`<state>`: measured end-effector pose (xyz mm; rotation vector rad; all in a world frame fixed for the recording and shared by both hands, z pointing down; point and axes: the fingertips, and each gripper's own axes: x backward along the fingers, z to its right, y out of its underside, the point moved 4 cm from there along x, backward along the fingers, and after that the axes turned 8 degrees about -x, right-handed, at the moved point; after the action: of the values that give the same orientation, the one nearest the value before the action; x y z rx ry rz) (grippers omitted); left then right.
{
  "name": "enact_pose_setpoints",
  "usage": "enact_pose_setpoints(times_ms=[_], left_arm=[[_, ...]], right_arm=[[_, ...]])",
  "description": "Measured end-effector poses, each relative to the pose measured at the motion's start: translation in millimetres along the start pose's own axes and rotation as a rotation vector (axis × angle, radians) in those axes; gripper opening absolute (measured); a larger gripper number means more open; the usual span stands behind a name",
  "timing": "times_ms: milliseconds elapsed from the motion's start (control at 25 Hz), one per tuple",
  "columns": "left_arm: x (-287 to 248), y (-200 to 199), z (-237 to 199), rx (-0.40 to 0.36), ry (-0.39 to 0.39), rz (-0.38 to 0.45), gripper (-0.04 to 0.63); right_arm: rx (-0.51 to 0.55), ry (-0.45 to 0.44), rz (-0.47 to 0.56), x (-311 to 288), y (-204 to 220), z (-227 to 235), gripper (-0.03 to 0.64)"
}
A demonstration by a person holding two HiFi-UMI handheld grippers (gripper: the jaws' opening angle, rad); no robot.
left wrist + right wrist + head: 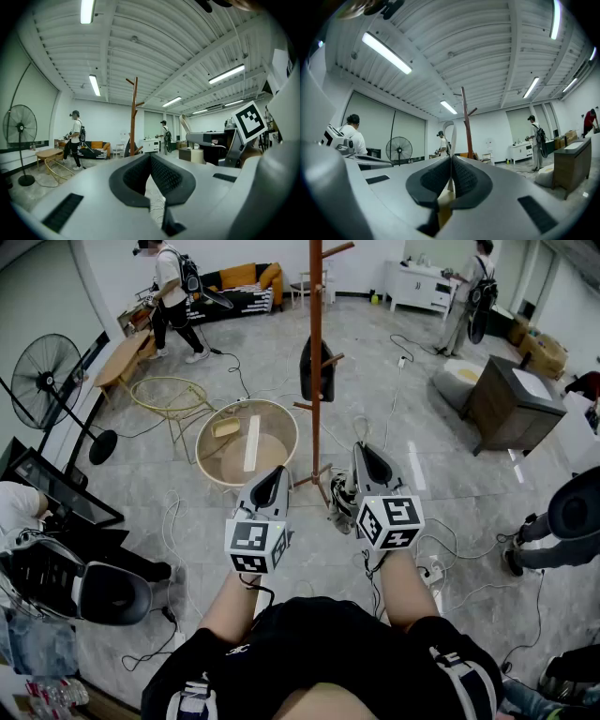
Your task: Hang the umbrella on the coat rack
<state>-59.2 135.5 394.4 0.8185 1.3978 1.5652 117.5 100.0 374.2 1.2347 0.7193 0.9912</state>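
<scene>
Black umbrella [317, 371] is on the wooden coat rack [316, 296], hanging folded from a side peg about mid-pole, close against the pole. Left gripper [275, 474] and right gripper [367, 454] are both held level near the rack's base, one on either side of the pole and well apart from the umbrella. Left jaws are pressed together with nothing between them. Right jaws are the same: closed, empty. Grey tiled floor [450, 474] has loose cables, and a round wood-rimmed basket [246, 403] sits left of the rack.

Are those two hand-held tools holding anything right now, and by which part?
Nothing. The left tool and right tool are both shut and empty; the black folded umbrella hangs on the brown wooden coat rack.
</scene>
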Motion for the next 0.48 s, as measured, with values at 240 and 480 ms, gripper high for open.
enact_pose_setpoints(times_ms=[240,480], left_arm=[[1.6,1.1,-14.4,0.013,-0.001,0.006,0.015],[-18.8,19.6,-29.6,0.028,0.012,0.012,0.015]], right_arm=[[-0.015,-0.012,-0.011,-7.5,4.7,-15.0,0.018],[0.007,-0.011,-0.037,-30.4,23.3,-13.2,0.018]])
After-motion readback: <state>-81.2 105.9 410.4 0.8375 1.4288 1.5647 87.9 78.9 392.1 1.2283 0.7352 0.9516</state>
